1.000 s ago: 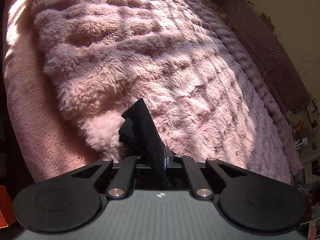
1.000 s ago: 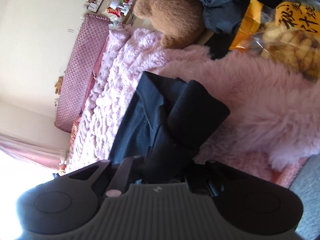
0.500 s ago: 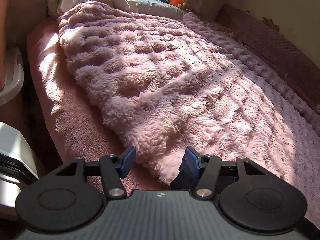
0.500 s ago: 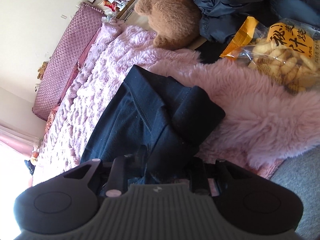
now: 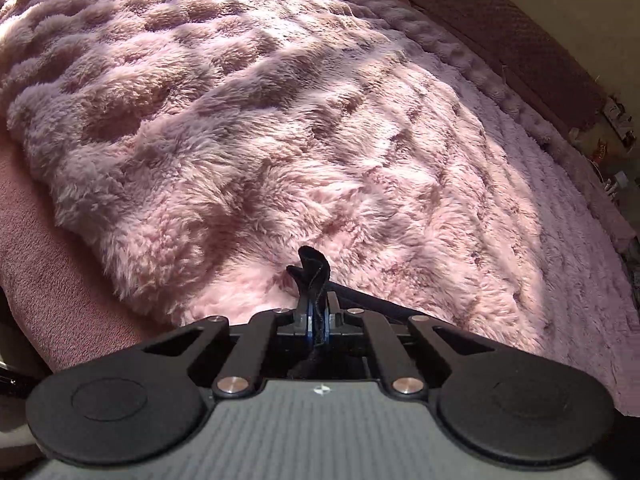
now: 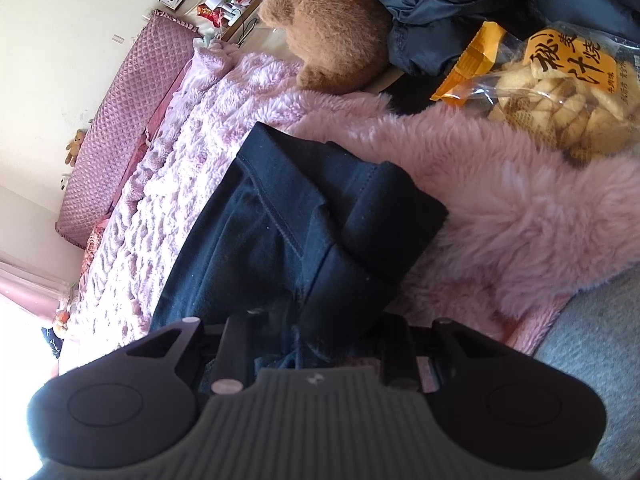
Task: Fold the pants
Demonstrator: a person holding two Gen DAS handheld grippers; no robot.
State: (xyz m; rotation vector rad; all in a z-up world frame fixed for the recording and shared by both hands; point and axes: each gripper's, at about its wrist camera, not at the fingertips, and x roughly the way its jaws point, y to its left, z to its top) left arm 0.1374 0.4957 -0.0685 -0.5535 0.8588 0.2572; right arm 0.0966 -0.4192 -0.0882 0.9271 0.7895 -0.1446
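The left tongs [image 5: 316,320] have just snapped closed, pinching a hem of the dark pants [image 6: 280,220], which lie on the pink blanket [image 5: 280,120]. The right tongs [image 6: 320,344] sit over bunched cloth (grip unclear); lift both evenly, keeping the fabric taut.

left gripper [image 5: 316,322]: just closed, clamped on black cloth | right gripper [image 6: 316,344]: angled down, cloth between its fingers

Pants [image 6: 280,216] were dark navy, near black. Fluffy blanket [image 5: 280,120] was pink with a tufted, bumpy texture. Plush toy [image 6: 332,36] was brown. Snack bag [image 6: 560,80] was orange and clear with black characters. Quilted headboard [image 6: 132,120] was mauve, diamond-patterned.
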